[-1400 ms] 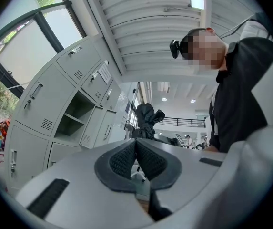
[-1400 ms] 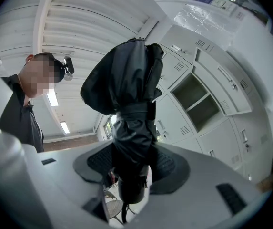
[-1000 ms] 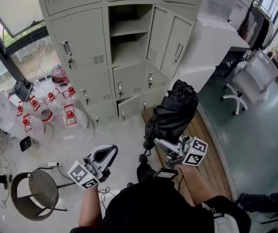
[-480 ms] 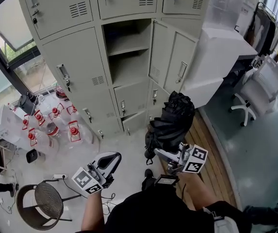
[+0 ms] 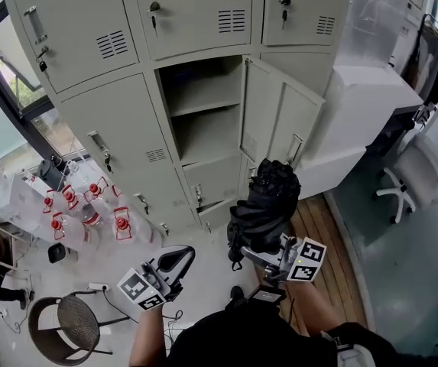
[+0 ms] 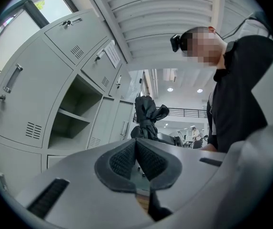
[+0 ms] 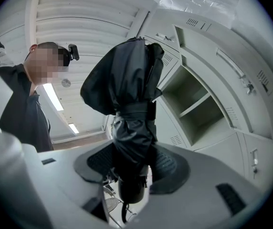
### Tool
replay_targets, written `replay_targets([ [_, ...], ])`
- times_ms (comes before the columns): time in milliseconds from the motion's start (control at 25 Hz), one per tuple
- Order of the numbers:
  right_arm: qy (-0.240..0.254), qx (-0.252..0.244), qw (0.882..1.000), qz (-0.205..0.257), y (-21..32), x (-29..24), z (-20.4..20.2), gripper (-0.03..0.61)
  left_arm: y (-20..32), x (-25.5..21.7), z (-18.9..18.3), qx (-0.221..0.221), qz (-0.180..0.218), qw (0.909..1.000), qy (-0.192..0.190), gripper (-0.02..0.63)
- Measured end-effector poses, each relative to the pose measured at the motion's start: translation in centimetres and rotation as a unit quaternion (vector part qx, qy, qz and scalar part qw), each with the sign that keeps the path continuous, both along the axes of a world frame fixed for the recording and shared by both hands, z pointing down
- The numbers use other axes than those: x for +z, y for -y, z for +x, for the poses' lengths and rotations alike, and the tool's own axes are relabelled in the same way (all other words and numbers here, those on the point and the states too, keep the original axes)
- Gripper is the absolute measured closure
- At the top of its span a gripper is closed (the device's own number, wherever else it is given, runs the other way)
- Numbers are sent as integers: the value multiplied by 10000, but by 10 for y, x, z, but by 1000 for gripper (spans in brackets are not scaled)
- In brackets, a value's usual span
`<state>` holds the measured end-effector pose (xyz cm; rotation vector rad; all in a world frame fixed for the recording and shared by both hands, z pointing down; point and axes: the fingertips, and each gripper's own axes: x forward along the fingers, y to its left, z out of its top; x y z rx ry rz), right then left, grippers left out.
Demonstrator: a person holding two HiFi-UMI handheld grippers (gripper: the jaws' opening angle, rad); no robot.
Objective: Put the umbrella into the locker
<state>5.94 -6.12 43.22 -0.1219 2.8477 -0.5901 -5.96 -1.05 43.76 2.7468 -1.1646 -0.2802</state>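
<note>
Right gripper [image 7: 131, 168], right gripper view: the padded fingers [image 7: 96, 161] stand wide apart but press on both sides of the folded black umbrella [image 7: 129, 94], clamping it near its handle end. The handle knob hangs behind the pads, toward the camera. The strapped, bundled canopy rises ahead of the fingertips.

Head view: the umbrella [image 5: 264, 205] stands upright out of the right gripper [image 5: 258, 252], clear of the locker [image 5: 111, 128]. The open compartment [image 5: 203, 105], with one shelf inside, lies beyond the fingertips and a little to their left. Its door [image 5: 280, 121] is swung out just beyond the umbrella's top.

Left gripper [image 6: 137, 159], left gripper view: the ribbed fingers [image 6: 122, 159] are pressed pad to pad with nothing between them. Beyond the fingertips stands the umbrella [image 6: 148, 116]; to their left, the open compartment [image 6: 72, 118]. In the head view the left gripper [image 5: 176, 260] is level with the right one and well apart from it.
</note>
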Motion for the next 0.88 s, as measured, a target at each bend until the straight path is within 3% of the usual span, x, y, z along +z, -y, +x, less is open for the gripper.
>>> replay_targets([
  [440, -130, -458, 9988, 64, 61, 3, -10, 364, 65, 1, 7, -274, -67, 9995, 132, 598],
  [880, -269, -403, 9988, 68, 106, 1, -50, 364, 114, -7, -30, -230, 124, 9991, 340, 598],
])
